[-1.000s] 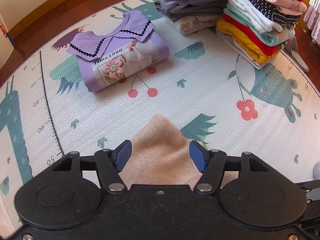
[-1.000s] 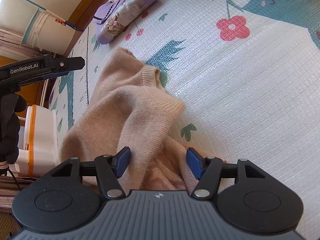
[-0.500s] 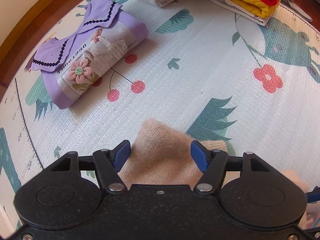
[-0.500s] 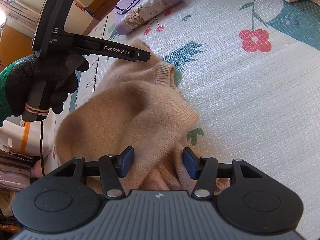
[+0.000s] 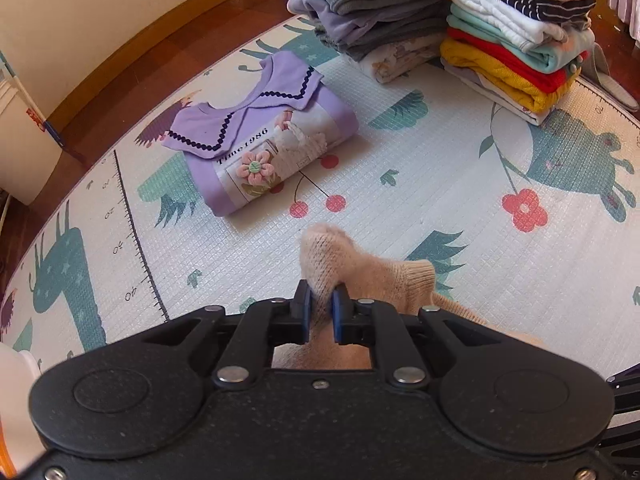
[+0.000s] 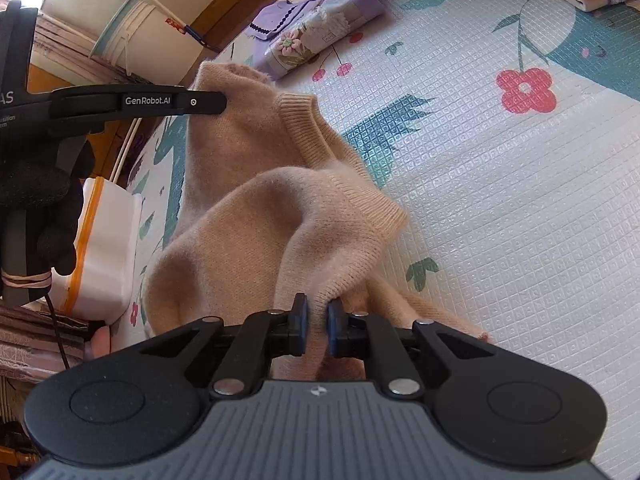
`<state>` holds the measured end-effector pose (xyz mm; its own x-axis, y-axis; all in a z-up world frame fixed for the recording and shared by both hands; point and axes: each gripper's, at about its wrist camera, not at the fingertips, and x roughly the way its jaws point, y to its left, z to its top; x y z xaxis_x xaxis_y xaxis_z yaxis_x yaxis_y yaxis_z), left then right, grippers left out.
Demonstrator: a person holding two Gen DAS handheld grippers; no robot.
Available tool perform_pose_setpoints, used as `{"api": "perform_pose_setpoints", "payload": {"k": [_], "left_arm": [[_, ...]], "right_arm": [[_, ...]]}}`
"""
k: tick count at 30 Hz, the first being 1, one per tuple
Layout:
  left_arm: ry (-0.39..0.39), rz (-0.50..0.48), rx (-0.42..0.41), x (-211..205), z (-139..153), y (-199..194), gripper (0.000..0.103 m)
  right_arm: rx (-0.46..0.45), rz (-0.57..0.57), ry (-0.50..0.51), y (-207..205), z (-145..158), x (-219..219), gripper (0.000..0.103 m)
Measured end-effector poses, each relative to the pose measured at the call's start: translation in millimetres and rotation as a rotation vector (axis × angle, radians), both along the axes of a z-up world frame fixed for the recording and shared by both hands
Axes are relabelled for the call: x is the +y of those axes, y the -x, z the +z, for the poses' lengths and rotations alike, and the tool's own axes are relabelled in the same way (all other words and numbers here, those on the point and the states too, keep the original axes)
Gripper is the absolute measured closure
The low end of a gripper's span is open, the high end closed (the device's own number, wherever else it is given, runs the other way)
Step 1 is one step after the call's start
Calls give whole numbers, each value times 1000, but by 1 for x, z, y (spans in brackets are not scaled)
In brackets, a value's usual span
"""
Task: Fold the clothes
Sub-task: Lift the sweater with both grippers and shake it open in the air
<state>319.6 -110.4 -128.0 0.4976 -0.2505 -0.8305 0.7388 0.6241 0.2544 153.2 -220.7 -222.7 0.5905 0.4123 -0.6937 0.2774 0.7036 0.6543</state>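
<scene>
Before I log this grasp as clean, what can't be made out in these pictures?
- Left wrist view: most of the beige sweater, behind the left hand-held gripper.
- Right wrist view: its near hem, under the right hand-held gripper.
- Left wrist view: folded stacks, tops cut by the frame edge.

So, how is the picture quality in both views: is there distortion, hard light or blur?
Left wrist view: strong fisheye bending, the patterned foam play mat curves at its edge; sharp focus, soft daylight, faint shadow beside the folded purple top. Right wrist view: same bending; the fuzzy beige knitted sweater is sharp; the window corner at top left is overexposed.
</scene>
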Motion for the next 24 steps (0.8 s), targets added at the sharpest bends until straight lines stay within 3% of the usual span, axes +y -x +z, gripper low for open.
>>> {"api": "perform_pose_setpoints", "payload": {"k": [4,11,15,20,24], "left_arm": [[75,68,-68,32,57,24,95],[281,279,-180,105,143,79,96],[419,408,-228,146,179,113,96],[608,559,-232,194,212,150,96],[712,630,-237,215,232,178,96]], "right_arm": [[-62,14,11,6,24,-1,93],[-222,78,98,19,88,-10,94],[-329,126,174,26,136,-17,94],[-453,197,270,33,196,-29,95],[-560,307,418,41,247,-23,95]]}}
